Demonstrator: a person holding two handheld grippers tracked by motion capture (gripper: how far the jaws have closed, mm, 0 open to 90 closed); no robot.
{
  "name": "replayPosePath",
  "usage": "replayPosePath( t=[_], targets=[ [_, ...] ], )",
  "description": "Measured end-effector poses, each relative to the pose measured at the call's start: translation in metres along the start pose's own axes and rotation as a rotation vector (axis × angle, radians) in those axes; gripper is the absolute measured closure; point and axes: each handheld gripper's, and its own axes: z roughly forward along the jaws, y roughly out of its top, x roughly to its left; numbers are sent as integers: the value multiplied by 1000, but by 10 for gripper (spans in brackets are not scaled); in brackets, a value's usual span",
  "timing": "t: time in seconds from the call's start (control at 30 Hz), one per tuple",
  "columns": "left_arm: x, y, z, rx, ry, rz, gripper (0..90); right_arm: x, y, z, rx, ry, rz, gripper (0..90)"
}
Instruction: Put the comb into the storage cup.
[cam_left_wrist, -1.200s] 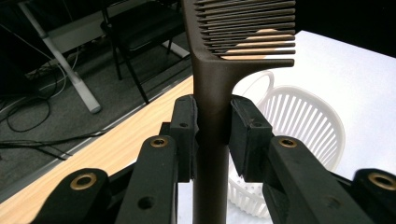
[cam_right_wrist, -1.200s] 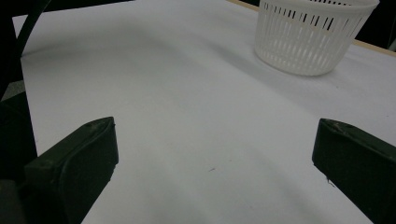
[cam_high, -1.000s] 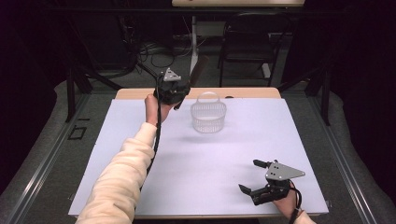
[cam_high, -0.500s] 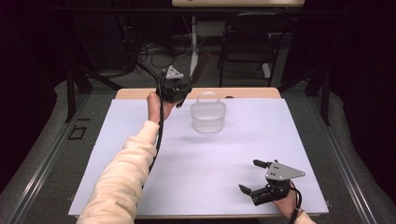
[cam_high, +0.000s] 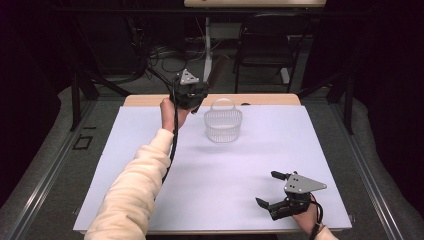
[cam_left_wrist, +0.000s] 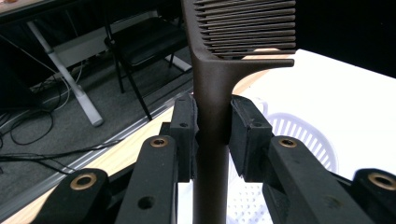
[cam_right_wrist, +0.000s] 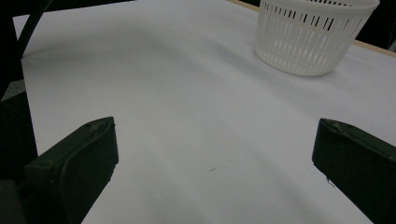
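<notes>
The person wears a cream, soft-looking long sleeve (cam_high: 135, 195) on the left arm. Each hand-held gripper is black: the left hand-held gripper (cam_left_wrist: 212, 135) has thick padded jaws on arms with brass-ringed screw holes. A grey three-cornered plate tops the right hand-held gripper (cam_high: 270, 189), and a black cable (cam_high: 172, 145) trails along the sleeve, possibly rubber-coated.

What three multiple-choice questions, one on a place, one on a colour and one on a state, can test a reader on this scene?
1. Where is the white plastic slotted basket?
A. far part of the table
B. on the floor
C. beside the right gripper

2. What colour is the plastic comb?
A. white
B. dark brown
C. red

3. How is the right gripper?
A. shut on the comb
B. shut on nothing
C. open

Answers: 1 A, it stands near the far edge; 2 B, the left gripper view shows it; 3 C, its jaws stand wide apart over bare table.
</notes>
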Motion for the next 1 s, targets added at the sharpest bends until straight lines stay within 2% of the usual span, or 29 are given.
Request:
replayPosePath(
  t=[0.57, 1.0],
  targets=[
    [-10, 4, 8, -33, 0, 22, 724, 0, 0, 0, -1, 4, 1, 0],
    [-16, 6, 13, -56, -7, 15, 724, 0, 0, 0, -3, 3, -1, 0]
  ],
)
